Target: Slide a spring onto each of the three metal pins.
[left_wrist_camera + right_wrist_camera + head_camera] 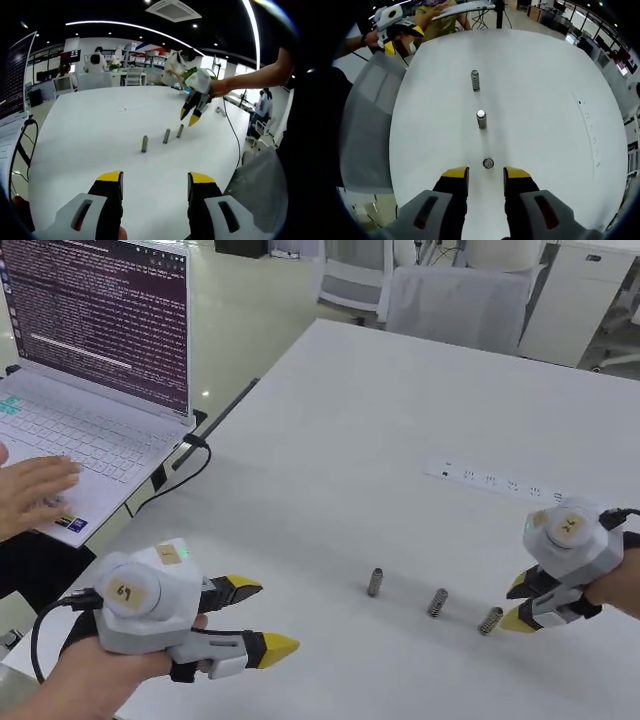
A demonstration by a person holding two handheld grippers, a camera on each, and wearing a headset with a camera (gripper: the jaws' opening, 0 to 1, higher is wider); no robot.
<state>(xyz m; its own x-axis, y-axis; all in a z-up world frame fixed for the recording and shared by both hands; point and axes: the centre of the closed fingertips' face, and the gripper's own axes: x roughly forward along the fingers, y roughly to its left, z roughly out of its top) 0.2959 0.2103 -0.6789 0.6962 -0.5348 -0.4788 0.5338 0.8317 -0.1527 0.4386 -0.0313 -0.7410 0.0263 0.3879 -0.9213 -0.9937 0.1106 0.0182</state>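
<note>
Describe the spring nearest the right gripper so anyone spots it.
On the white table, nearer than the white power strip, three small metal coil springs stand in a row. It is the end spring, beside the yellow tips of the right gripper, farthest from the silver laptop.

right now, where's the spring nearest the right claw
The spring stands on the white table, at the right end of the row of three in the head view, just left of the right claw.

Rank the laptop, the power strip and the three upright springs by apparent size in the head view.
1. laptop
2. power strip
3. three springs: all look alike, so unranked among themselves.
</note>
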